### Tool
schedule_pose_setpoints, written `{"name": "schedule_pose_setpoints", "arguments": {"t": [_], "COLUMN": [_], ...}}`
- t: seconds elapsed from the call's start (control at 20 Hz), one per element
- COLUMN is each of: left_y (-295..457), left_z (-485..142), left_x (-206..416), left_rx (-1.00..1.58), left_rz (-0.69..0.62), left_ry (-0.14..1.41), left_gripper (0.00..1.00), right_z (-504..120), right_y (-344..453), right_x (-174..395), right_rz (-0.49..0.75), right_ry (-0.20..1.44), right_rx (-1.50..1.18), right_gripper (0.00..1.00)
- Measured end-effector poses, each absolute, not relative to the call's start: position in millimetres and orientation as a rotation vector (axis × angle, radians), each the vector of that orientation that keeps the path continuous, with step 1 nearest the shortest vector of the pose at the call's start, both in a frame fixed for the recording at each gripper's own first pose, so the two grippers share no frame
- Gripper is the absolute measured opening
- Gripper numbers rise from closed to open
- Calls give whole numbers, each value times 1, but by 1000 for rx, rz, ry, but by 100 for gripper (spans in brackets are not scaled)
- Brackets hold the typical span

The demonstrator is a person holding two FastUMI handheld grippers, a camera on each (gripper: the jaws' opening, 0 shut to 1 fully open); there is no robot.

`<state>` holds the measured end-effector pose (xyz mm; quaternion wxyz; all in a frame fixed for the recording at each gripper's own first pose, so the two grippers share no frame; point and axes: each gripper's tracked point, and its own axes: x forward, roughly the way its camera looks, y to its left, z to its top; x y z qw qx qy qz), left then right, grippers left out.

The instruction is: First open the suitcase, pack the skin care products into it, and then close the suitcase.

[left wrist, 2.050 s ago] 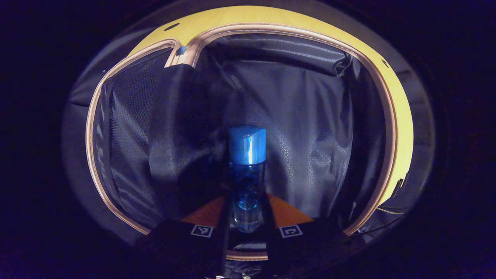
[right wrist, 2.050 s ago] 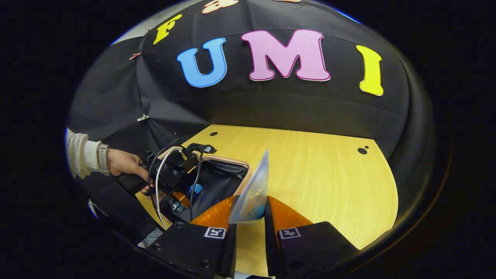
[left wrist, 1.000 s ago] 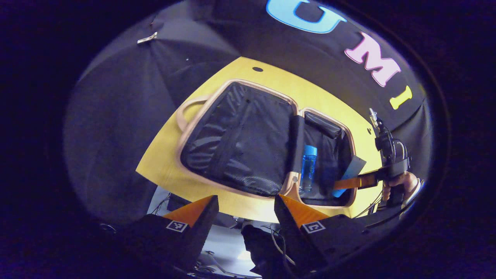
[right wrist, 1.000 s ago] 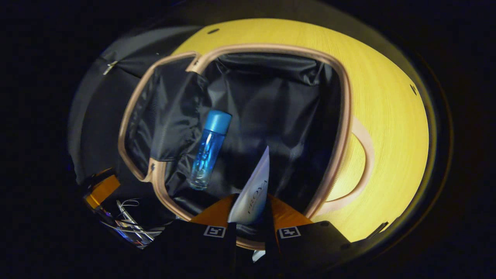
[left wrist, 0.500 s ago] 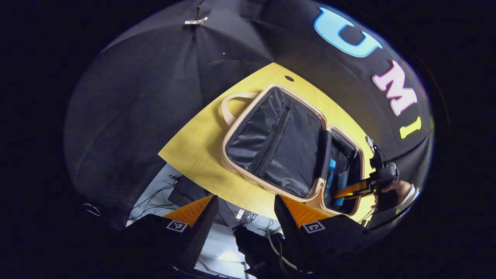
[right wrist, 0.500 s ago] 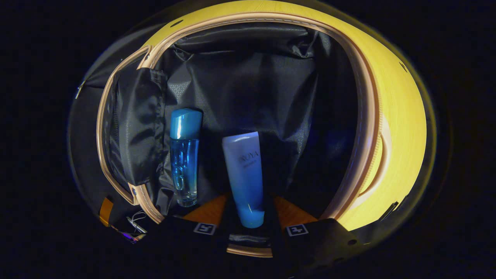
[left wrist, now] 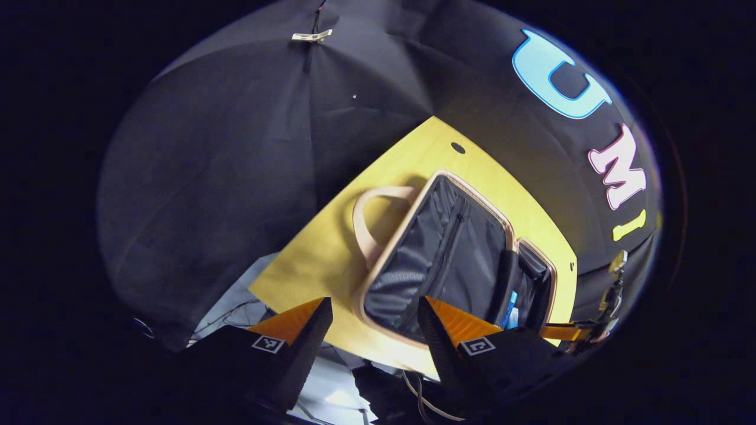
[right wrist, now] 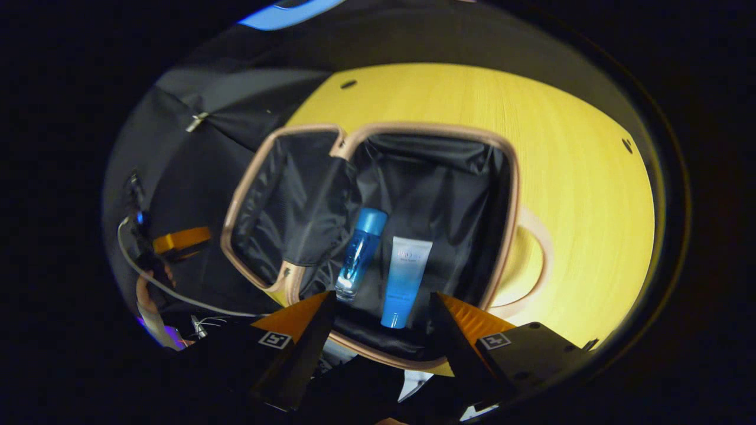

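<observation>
1. Suitcase (right wrist: pixel 520 177), lying open and flat on the yellow wooden table (right wrist: pixel 579 153). In the right gripper view its two black-lined halves spread from about 9 o'clock to 3 o'clock, with a tan rim and a tan handle (right wrist: pixel 540 260) at 3 o'clock on the tabletop. In the left gripper view the suitcase (left wrist: pixel 413 254) sits right of centre, its other handle (left wrist: pixel 369 218) pointing toward 10 o'clock, and a zipped mesh panel lines the nearer half.

2. Table, seen again in the left gripper view (left wrist: pixel 319 260), running from 6 o'clock up toward 1 o'clock against the black booth wall (left wrist: pixel 236 147).

3. Right gripper (right wrist: pixel 383 313), fingers spread wide and holding nothing, poised above the near rim of the right-hand half. Both products lie just beyond its fingertips, toward 12 o'clock.

4. Left gripper (left wrist: pixel 375 321), fingers likewise spread and empty, hanging over the table's near edge; the suitcase lies ahead of it toward 1 o'clock. The other gripper appears at 4 o'clock beyond the suitcase in this view, too small to judge.

5. Tube (right wrist: pixel 404 277), white shading to blue, cap end toward 6 o'clock, lying flat on the lining of the right-hand half.

6. Bottle (right wrist: pixel 360 254), clear blue with a blue cap toward 12 o'clock, lying just beside the tube at its 9 o'clock side, near the fabric hinge. In the left gripper view the bottle (left wrist: pixel 510 308) shows as a thin blue sliver in the far half.
</observation>
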<state>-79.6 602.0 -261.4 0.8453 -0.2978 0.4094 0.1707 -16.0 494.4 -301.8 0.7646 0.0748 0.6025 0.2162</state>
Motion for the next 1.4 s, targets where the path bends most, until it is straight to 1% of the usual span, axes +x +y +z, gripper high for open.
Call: {"name": "schedule_pose_setpoints", "arguments": {"t": [0.15,0.25,0.45,0.55,0.65,0.7,0.75,0.8,0.85,0.95,1.0,1.05,1.1,1.3,1.4], "left_y": [630,644,658,662,659,660,659,660,663,662,660,662,660,648,639], "left_z": [-263,-278,-319,-333,-344,-350,-357,-362,-353,-359,-357,-353,-347,-311,-278], "left_x": [-46,-28,0,13,20,23,23,22,22,27,27,27,29,28,30], "left_rx": [-623,-616,-583,-571,-563,-547,-525,-499,-456,-431,-418,-411,-419,-435,-431], "left_rz": [360,369,398,415,418,425,430,439,446,420,404,395,393,331,288], "left_ry": [876,922,1055,1079,1110,1121,1136,1155,1156,1156,1159,1144,1128,1055,972], "left_gripper": [92,92,92,93,86,88,78,76,74,52,25,20,17,10,8], "right_z": [-261,-244,-228,-219,-215,-214,-213,-213,-212,-212,-213,-214,-215,-209,-204], "right_y": [464,451,432,436,437,434,431,428,426,421,418,415,414,416,418], "right_x": [-26,-44,-43,-41,-40,-39,-37,-36,-38,-39,-39,-40,-39,-30,-22], "right_rz": [484,488,399,388,369,353,340,329,319,305,299,295,293,317,338], "right_ry": [1157,1131,1067,1042,1039,1034,1025,1021,1018,1013,1012,1013,1010,975,950], "right_rx": [103,107,116,158,211,226,232,234,236,239,238,235,236,242,257], "right_gripper": [98,98,98,98,98,98,98,98,98,98,98,98,98,98,98]}}
